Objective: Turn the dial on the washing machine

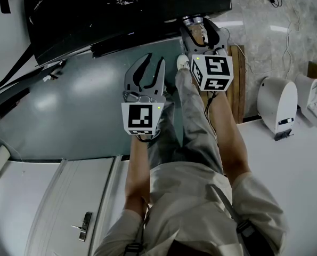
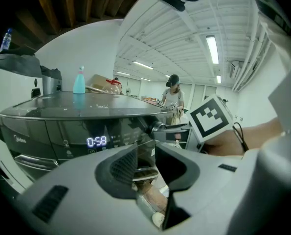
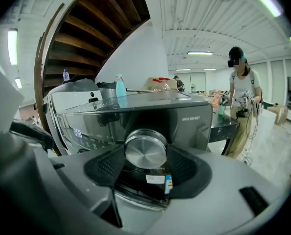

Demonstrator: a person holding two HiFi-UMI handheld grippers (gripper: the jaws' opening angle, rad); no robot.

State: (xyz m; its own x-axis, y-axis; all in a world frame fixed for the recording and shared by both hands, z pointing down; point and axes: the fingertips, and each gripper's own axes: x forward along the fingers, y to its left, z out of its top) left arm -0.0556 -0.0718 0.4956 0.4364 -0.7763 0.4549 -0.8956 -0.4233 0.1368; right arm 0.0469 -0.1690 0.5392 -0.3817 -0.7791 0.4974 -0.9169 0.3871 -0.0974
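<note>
Gripping: the right gripper (image 3: 145,165) has its fingers clamped on the round brushed-metal dial (image 3: 145,149), with pads at 9 and 3 o'clock of its rim.
Dial's place: on the front panel of the dark grey glossy washing machine (image 3: 184,116), at 1 o'clock in the head view.
Idle side: the left gripper (image 2: 146,163) has its fingers apart with nothing between them. It is held off the machine, at 8 o'clock from the right one.
Risk: the smooth rim may slip under a light squeeze, and an off-axis twist could drag the pads off.
Hard to make out: the programme marks round the dial are too dim to read. In the head view the fingers cover most of the dial.
</note>
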